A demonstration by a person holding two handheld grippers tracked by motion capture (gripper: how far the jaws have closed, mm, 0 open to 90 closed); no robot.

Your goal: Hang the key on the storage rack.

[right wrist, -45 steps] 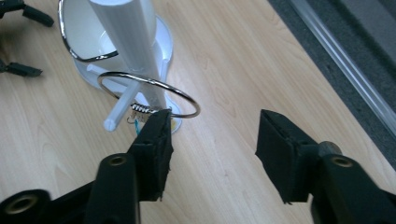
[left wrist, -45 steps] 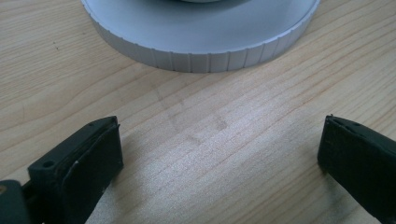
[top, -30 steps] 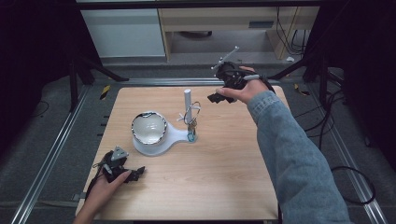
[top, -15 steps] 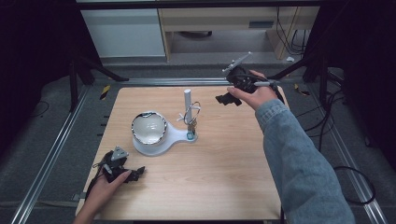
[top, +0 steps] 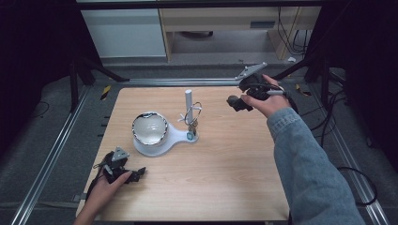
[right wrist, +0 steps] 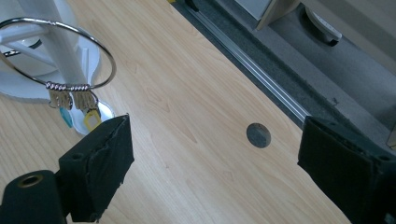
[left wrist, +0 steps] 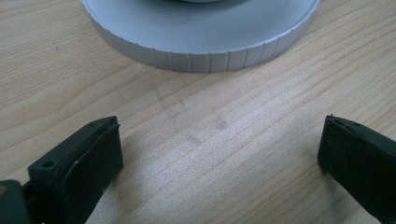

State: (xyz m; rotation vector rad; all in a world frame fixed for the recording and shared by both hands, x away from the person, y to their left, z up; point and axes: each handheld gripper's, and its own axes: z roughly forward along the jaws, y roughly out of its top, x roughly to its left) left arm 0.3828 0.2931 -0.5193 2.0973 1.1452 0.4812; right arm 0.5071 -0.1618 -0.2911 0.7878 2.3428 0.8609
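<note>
A white stand (top: 178,138) sits mid-table, with a chrome-rimmed bowl (top: 149,127) at one end and an upright post (top: 188,97) at the other. A metal ring (top: 193,111) with small charms hangs on the post. My left gripper (top: 136,174) rests open on the wood at the near left corner, and its jaws face the stand's ribbed white base (left wrist: 201,51). My right gripper (top: 233,102) is held open in the air over the far right of the table. Its jaws frame bare wood, with the ring (right wrist: 108,56) and charms (right wrist: 70,99) at their left. Both grippers (left wrist: 219,158) (right wrist: 215,163) are empty.
A dark round hole (right wrist: 258,135) marks the tabletop near its far edge. A metal rail (right wrist: 261,79) runs just beyond that edge, and more rails (top: 56,140) flank the table. White and wooden cabinets (top: 126,33) stand behind.
The right hand has carried its gripper to the right and a little farther back, away from the post. The left gripper has stayed put.
</note>
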